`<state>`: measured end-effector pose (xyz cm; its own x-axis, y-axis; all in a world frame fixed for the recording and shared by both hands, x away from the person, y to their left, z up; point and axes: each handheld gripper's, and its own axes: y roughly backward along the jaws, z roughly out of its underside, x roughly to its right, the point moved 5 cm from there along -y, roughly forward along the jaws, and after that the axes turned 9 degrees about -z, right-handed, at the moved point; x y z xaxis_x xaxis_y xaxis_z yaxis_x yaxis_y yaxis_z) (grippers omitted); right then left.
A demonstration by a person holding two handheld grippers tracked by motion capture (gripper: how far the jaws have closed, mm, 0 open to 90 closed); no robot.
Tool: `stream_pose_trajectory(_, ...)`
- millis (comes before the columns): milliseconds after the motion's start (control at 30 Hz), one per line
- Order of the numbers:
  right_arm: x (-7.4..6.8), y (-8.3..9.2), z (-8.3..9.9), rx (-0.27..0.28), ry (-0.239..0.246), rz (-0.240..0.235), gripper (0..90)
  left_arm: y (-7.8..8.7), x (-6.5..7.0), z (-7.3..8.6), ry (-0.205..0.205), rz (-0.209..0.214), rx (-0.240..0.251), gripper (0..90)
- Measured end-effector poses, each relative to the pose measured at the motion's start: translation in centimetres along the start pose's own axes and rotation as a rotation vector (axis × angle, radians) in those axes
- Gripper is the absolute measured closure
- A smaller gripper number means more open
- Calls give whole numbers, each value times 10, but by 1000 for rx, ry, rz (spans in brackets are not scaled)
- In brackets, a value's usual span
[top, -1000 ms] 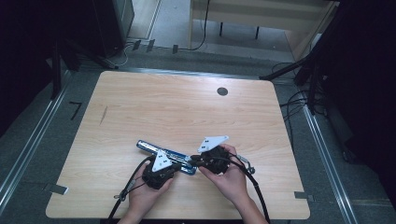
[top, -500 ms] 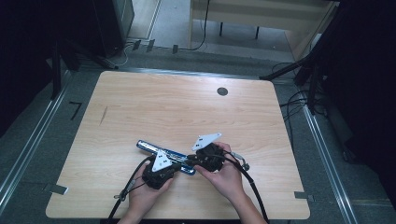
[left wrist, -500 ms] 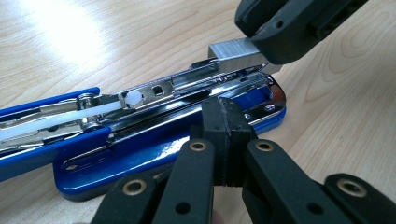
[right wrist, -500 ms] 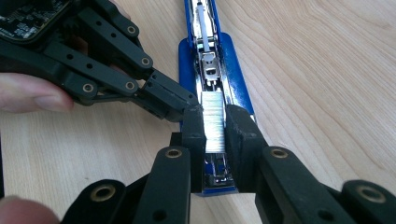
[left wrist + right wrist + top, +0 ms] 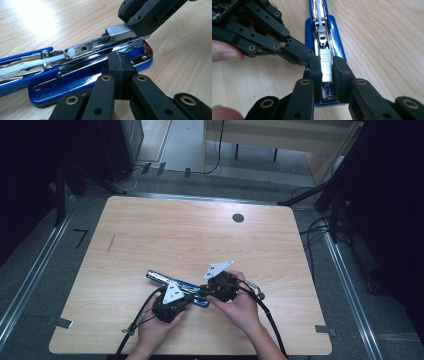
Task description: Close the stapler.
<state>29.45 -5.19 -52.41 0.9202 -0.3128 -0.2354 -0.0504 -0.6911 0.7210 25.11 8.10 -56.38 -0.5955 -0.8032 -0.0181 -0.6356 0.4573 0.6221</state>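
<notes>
A blue stapler (image 5: 165,278) lies opened flat near the table's front edge, its chrome magazine (image 5: 82,48) facing up. My right gripper (image 5: 327,67) is shut on a silver strip of staples (image 5: 326,65), held just over the magazine's front end. In the left gripper view the strip (image 5: 120,32) hangs from the right gripper (image 5: 145,15) above the channel. My left gripper (image 5: 122,62) is shut with nothing between its jaws, and its tip rests against the side of the stapler's blue base (image 5: 75,80). From above, the left gripper (image 5: 196,296) and the right gripper (image 5: 204,292) meet at the stapler's near end.
A round black grommet (image 5: 238,218) sits in the wooden table (image 5: 200,240) at the back right. A short dark mark (image 5: 111,243) is at the left. Black cables (image 5: 265,310) trail from both grippers off the front edge.
The right gripper with the staple strip has edged slightly left toward the stapler's end. The left gripper and the stapler have stayed put.
</notes>
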Motion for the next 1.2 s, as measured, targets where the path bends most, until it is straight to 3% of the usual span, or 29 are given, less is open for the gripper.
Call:
stream_pose_trajectory(933,3,-5,0,-24,11,-17,796,0,0,0,0,1,0,900)
stream_pose_trajectory(1200,1,-6,-1,-22,29,10,796,0,0,0,-2,1,-1,900)
